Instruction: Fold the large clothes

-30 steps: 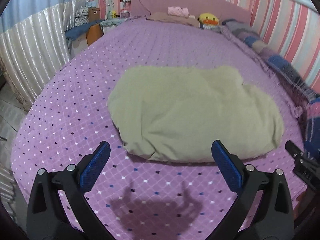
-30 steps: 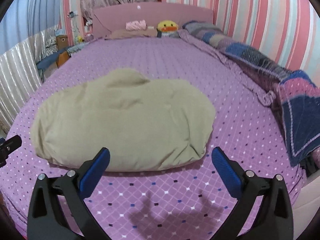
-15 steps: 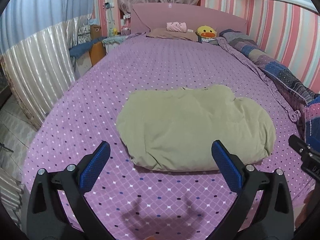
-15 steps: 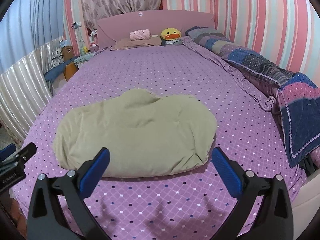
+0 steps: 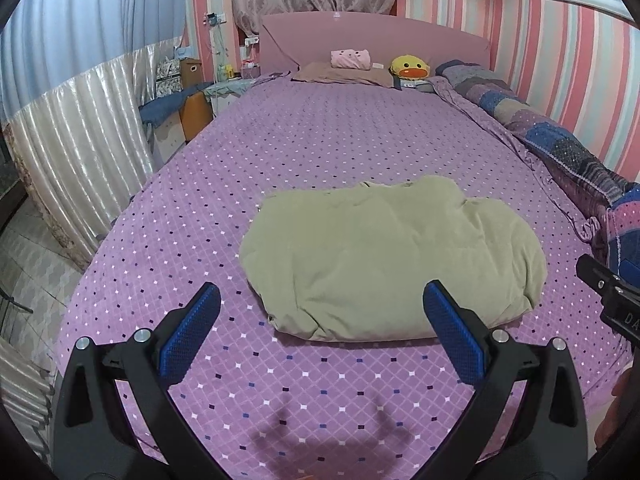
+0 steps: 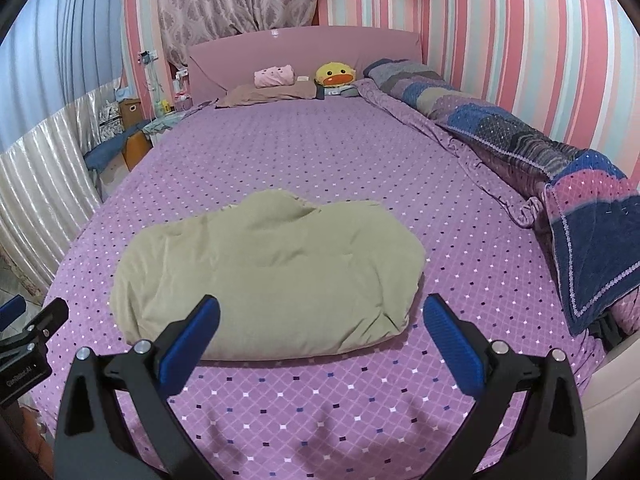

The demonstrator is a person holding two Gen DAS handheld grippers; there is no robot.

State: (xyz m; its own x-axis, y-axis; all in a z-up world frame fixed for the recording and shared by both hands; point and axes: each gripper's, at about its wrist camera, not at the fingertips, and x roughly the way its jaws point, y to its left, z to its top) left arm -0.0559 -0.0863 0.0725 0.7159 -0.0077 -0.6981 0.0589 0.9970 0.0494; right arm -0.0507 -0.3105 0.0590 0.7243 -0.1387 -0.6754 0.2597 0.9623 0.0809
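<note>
A beige garment (image 5: 392,256) lies folded into a thick bundle on the purple dotted bed cover (image 5: 320,136); it also shows in the right wrist view (image 6: 268,276). My left gripper (image 5: 320,328) is open and empty, held above the bed's near edge, apart from the bundle's near side. My right gripper (image 6: 320,332) is open and empty, also short of the bundle. The right gripper's body shows at the right edge of the left wrist view (image 5: 612,300).
A patchwork blanket (image 6: 520,140) runs along the bed's right side by the striped wall. A pillow (image 6: 268,92), a pink toy (image 6: 276,76) and a yellow duck toy (image 6: 334,74) sit at the headboard. A silver curtain (image 5: 80,152) and boxes stand left of the bed.
Both grippers have drawn back and up from the garment, which now looks smaller and farther away. Both stayed open. The garment has not moved.
</note>
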